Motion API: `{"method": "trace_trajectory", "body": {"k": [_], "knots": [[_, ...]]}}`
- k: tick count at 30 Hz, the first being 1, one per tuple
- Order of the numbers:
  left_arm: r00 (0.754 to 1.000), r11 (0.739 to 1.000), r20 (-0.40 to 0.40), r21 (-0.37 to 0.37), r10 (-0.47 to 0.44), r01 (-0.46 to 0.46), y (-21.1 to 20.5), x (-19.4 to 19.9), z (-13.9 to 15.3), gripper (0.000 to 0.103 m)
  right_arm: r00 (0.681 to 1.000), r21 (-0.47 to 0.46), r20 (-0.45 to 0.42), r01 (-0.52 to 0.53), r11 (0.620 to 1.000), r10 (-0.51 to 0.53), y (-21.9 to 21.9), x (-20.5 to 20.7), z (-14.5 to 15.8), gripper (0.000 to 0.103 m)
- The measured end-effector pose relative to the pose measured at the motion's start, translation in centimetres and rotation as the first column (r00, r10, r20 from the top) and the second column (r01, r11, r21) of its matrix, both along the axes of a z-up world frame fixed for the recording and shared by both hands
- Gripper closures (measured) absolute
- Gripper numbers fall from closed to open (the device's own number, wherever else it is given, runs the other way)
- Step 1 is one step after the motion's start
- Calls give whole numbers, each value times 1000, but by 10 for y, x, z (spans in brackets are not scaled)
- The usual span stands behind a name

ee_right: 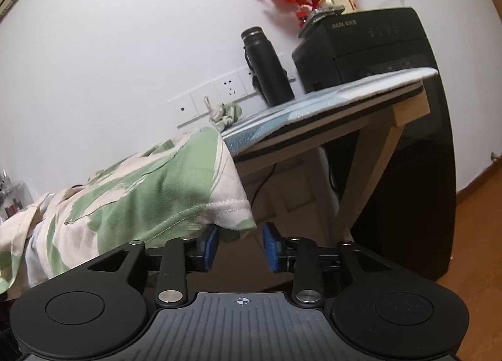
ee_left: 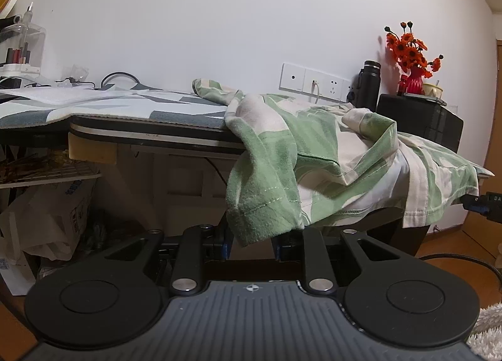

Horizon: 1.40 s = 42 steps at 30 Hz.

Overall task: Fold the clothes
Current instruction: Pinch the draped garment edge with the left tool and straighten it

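Note:
A green-and-cream patterned garment (ee_left: 313, 147) lies crumpled on the table's patterned mat (ee_left: 125, 103) and spills over the front edge. In the left wrist view one hemmed corner hangs down between the blue pads of my left gripper (ee_left: 252, 245), whose jaws stand apart. From the right wrist the same garment (ee_right: 150, 191) drapes off the mat (ee_right: 313, 110). Its hemmed corner hangs just above the gap of my right gripper (ee_right: 240, 248), which is open and below the table edge.
A black flask (ee_right: 269, 69), a black box-shaped machine (ee_right: 370, 44) and a red vase of orange flowers (ee_left: 411, 56) stand at the back by the wall sockets (ee_left: 313, 82). Under the table are a wire shelf and bags (ee_left: 47, 204). Wooden floor (ee_right: 477, 235) lies to the right.

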<state>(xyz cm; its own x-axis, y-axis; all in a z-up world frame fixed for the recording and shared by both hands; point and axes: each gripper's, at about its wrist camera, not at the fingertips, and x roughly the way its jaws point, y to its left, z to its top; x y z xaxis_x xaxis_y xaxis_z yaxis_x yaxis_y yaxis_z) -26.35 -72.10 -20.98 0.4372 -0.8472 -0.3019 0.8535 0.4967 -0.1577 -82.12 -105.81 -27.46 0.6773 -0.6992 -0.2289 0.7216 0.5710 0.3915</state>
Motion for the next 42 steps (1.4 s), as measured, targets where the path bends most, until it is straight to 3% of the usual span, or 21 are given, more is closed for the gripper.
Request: {"method": "trace_trajectory", "body": {"k": [3,5,6,7,9,12,16,18,24,27,31,36,42], "knots": [[1000,1000,5,4,-3,3,0,-1,0,78,1000,-51,21,-10,999,12,7,-2,1,69],[1000,1000,5,6,-4,4,-1,0,-1,78,999,-82,26,-24,996,27,10,-2,3,80],[1000,1000,3,5,-4,4,-1,0,0,78,999,-94,22,-36,995,39,10,0,5,94],[1000,1000,2,3,-4,4,-2,0,0,78,999,-107,15,-36,994,38,12,1,6,99],[1000,1000,-1,-2,-5,5,-3,0,1,78,999,-126,1,-38,991,39,13,5,8,98],[1000,1000,-6,-9,-10,10,-4,0,1,78,999,-120,-30,-34,992,30,15,7,7,88],[1000,1000,-9,-12,-8,7,-1,0,2,79,999,-98,-35,-26,995,23,10,6,8,99],[1000,1000,-15,-25,-2,1,2,0,6,95,999,-98,-26,-33,995,31,9,2,14,100],[1000,996,10,-91,24,-23,28,-12,28,101,993,-227,-114,-45,973,20,43,-23,52,101],[998,993,44,-117,38,-33,40,-25,37,101,986,-191,-167,-60,980,28,43,-25,52,101],[997,997,67,-75,31,-26,37,-30,31,101,961,-105,-275,-67,992,36,29,-12,35,101],[999,999,36,-46,27,-25,32,-26,22,101,972,-46,-236,-19,999,8,25,-14,32,92],[997,999,68,-32,24,-22,33,-27,20,101,981,-136,-179,-96,986,71,38,-3,70,87]]}}
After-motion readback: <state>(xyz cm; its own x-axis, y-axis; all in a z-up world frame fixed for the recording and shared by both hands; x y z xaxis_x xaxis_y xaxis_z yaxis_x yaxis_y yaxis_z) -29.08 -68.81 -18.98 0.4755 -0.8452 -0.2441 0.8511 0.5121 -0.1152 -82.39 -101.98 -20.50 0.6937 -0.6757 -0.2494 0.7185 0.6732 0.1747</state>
